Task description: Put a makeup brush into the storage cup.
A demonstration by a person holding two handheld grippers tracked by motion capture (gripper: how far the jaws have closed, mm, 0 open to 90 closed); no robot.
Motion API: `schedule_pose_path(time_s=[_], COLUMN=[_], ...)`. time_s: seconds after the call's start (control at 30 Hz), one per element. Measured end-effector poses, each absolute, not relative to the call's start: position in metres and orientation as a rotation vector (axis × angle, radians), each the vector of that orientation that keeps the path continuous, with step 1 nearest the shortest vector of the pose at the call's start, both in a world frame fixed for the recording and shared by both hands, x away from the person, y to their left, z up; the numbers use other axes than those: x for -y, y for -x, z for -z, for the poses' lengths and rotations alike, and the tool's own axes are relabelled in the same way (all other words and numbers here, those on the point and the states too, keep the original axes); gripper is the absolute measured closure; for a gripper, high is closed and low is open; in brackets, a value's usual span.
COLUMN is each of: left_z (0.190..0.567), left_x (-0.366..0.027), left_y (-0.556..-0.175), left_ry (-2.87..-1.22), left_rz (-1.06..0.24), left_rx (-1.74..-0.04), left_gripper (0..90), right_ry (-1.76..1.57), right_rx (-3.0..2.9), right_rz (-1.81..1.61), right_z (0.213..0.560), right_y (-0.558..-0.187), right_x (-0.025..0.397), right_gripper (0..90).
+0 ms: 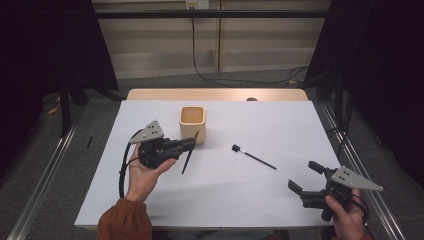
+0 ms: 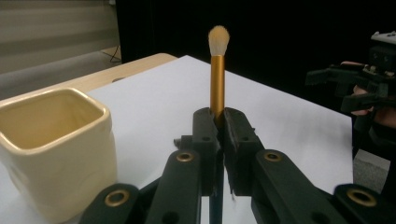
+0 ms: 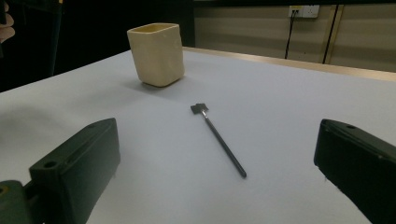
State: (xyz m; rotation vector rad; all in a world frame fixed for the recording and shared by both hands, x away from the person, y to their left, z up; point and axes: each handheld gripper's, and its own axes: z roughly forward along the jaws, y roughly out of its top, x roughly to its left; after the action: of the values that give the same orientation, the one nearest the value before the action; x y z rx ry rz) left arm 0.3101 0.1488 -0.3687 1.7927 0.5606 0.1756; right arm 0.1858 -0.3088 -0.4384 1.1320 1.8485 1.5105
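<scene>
from the high view, the left tool (image 1: 192, 144) is squeezed tight on a thin brush (image 1: 188, 157), just beside the little cream cup (image 1: 192, 124), which stands near the middle of the desk (image 1: 150, 200), a bit toward the far edge. the right tool (image 1: 306, 176) is wide open near the near right corner and holds nothing. a small black brush (image 1: 254, 156) lies flat between the cup and that tool. in the left gripper view, the tool's jaws pinch the brush's gold handle (image 2: 217, 84), and its fluffy tip (image 2: 218, 39) points up, with the cup (image 2: 56, 149) close by. in the right gripper view, the jaws stand far apart, the black brush (image 3: 219, 138) lies on the desk ahead, and the cup (image 3: 156, 53) stands farther off.
</scene>
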Motion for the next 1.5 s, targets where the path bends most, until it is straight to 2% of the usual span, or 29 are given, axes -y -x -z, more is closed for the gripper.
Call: schedule_pose_path(time_s=[0.63,1.1,1.5], left_z=[0.342,0.313,0.301], left_x=[-0.149,-0.147,-0.141], left_y=[-0.336,-0.352,-0.372], left_ry=[-1.738,-1.742,-1.734], left_rz=[-0.200,-0.285,-0.299], left_rx=[-0.596,-0.566,-0.582], left_gripper=[84.2,84.2,84.2], right_ry=[-1.142,-1.145,-1.143], right_rx=[-1.830,-1.829,-1.828], right_rz=[-1.526,-1.533,-1.533], right_z=[0.439,0.439,0.439], right_y=[-0.186,-0.186,-0.185], right_x=[0.309,0.309,0.309], right_gripper=[0.0,0.0,0.0])
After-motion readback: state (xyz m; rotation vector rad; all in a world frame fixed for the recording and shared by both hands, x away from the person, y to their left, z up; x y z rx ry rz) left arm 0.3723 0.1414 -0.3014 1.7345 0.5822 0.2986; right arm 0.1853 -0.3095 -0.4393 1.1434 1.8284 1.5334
